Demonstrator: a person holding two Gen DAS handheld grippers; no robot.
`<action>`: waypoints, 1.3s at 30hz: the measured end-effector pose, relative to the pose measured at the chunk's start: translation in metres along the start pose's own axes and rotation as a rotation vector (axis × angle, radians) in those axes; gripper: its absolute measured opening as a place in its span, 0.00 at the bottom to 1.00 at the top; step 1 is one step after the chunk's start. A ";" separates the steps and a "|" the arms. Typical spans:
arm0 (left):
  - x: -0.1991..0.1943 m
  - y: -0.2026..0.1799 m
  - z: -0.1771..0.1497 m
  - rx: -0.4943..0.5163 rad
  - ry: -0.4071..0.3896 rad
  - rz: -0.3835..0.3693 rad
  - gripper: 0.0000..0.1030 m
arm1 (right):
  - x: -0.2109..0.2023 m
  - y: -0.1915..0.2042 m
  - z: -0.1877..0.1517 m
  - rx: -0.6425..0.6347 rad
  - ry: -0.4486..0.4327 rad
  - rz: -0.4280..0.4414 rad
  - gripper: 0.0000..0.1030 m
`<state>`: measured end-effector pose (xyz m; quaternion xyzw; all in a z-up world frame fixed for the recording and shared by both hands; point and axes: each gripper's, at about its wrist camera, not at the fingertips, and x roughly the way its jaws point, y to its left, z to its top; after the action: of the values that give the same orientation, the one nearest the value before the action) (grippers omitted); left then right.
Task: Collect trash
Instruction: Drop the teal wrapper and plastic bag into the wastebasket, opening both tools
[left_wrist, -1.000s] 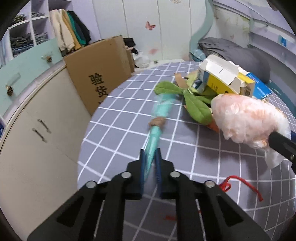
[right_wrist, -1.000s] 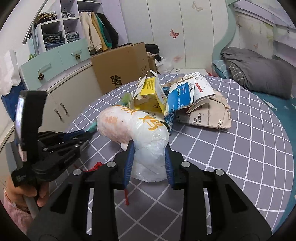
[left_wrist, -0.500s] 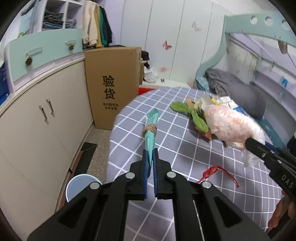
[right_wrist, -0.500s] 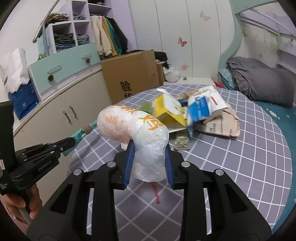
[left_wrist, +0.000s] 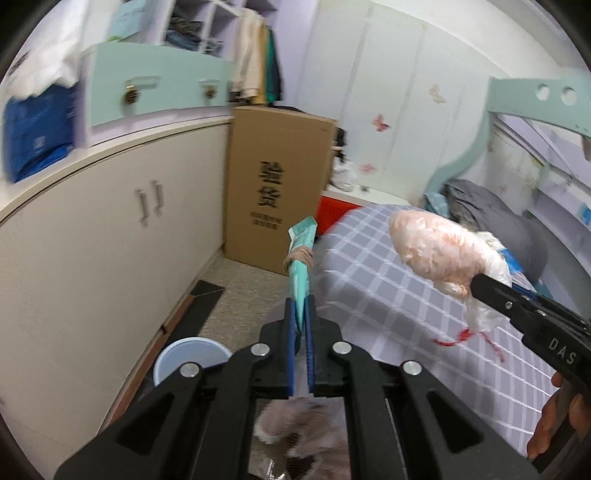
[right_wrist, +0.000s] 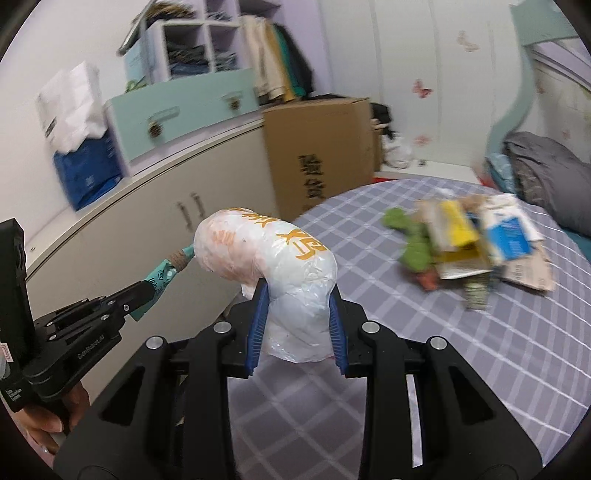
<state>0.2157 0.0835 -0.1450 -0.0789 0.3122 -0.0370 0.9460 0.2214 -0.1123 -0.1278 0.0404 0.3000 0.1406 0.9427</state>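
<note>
The left hand-held gripper is pinched nearly closed on the lower end of a thin teal paper wrapper rolled into a stick and bound with a brown band, which juts forward above the floor just past the table edge. The right hand-held gripper is clamped at a medium width around the loose neck of a white crumpled plastic bag with orange print, its bulging end raised above the grey checked tablecloth. Both pieces look light; the bag is soft and slippery, so the bunched neck seems the surest hold, while the wrapper would probably bend if gripped too far from the band. A pale blue round bin stands on the floor below the left hand-held gripper, likely the drop point. A pile of flattened cartons and green scraps lies further back on the table, and a red string is nearer its edge.
</note>
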 end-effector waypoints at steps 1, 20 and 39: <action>0.000 0.010 0.000 -0.013 0.001 0.012 0.04 | 0.006 0.009 0.001 -0.011 0.008 0.015 0.30; 0.044 0.212 -0.033 -0.253 0.139 0.348 0.04 | 0.207 0.168 -0.015 -0.159 0.263 0.143 0.67; 0.074 0.180 -0.031 -0.196 0.183 0.303 0.04 | 0.174 0.158 -0.024 -0.151 0.203 0.135 0.75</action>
<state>0.2599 0.2478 -0.2441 -0.1192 0.4072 0.1294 0.8962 0.3057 0.0891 -0.2185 -0.0247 0.3790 0.2292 0.8962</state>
